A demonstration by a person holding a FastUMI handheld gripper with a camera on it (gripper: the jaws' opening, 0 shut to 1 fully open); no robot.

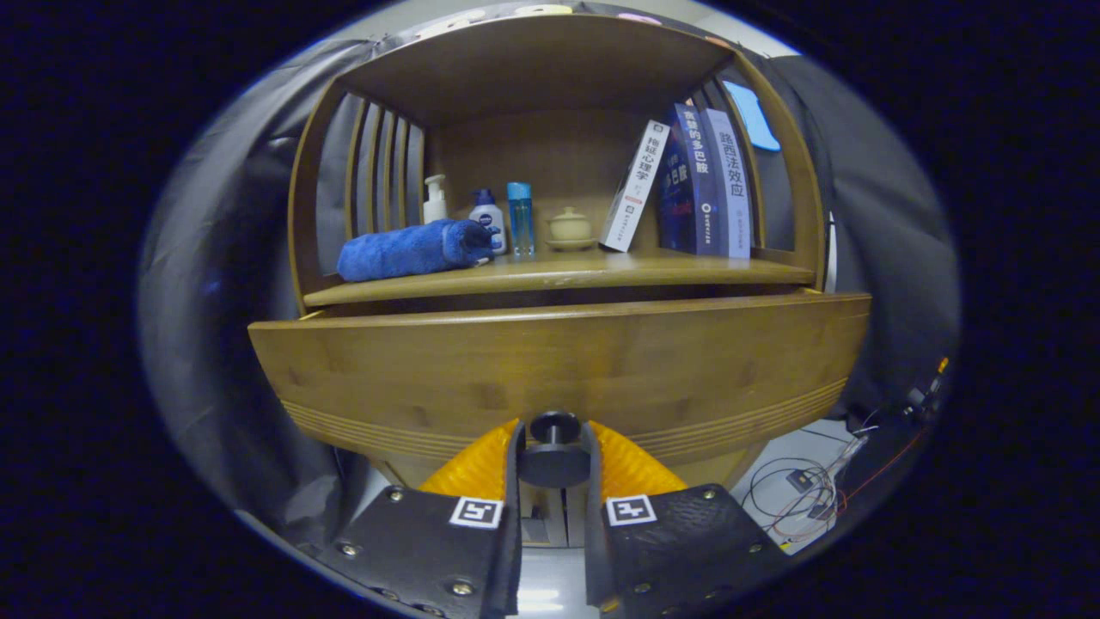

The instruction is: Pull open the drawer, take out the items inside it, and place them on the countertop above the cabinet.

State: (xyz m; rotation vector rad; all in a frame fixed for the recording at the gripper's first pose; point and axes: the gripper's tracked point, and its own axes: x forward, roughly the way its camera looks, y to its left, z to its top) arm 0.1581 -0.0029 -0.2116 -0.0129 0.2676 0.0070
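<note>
The gripper (pixel 554 447) has its two fingers closed on the round dark drawer knob (pixel 554 427), one finger pressing on each side of it, so the knob sits clamped between them. That knob belongs to the wooden drawer front (pixel 559 365), which stands out a little from the cabinet (pixel 550 69), with a dark gap showing along its top edge; what lies inside the drawer cannot be seen from here. Just above the drawer runs the countertop (pixel 559 273), a wooden shelf under the cabinet's arched top. On it, toward the left, lies a rolled blue towel (pixel 412 249). Behind the towel stand a white pump bottle (pixel 435 199), a white bottle with a blue cap (pixel 487 219) and a tall clear blue bottle (pixel 520 217), close together in a row. Beside them sits a small pale lidded jar (pixel 569 227) on a saucer. To the right, a white book (pixel 634 186) leans against two upright blue books (pixel 709 180). Down on the floor to the right of the cabinet lies a tangle of cables (pixel 808 494).
</note>
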